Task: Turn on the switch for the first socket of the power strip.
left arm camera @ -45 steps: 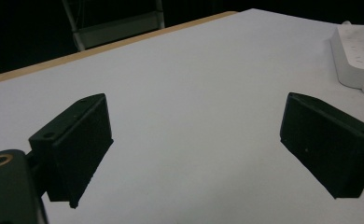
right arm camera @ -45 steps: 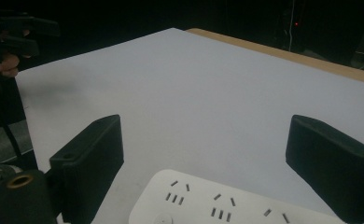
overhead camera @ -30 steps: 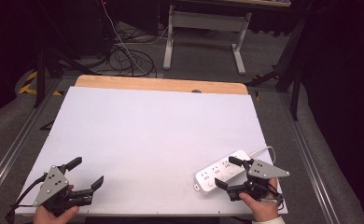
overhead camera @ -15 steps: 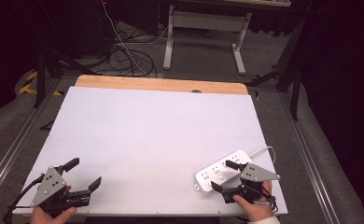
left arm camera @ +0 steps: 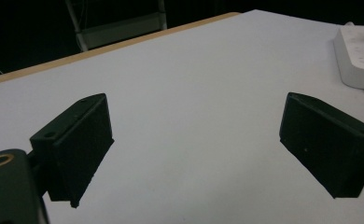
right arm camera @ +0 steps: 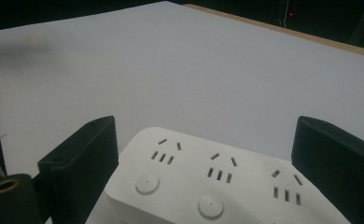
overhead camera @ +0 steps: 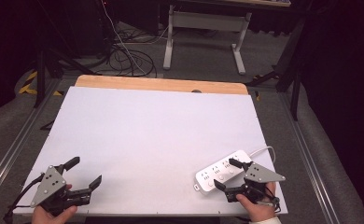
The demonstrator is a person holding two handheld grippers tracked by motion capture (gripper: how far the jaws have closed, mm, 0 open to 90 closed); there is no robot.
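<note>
The left gripper (overhead camera: 86, 172) is a black frame with two blocky matte-black jaws and a grey three-cornered metal plate (overhead camera: 49, 184) on top, dotted with small dark screws — a black cable (overhead camera: 17, 201) trails from its rear. The right gripper (overhead camera: 227, 173) matches it, plate and all. A brass-ringed hole (left arm camera: 0, 161) sits on each gripper body — at lower left in both gripper views.

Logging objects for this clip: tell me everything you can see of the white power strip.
The power strip is a white, smooth plastic bar with rounded corners. It lies flat, set diagonally, near the table's front right corner. Its top carries groups of socket slots, each with a round button beside it. A white cable leaves its far end and curves right. The right gripper has its open jaws on either side of it; contact cannot be told.
</note>
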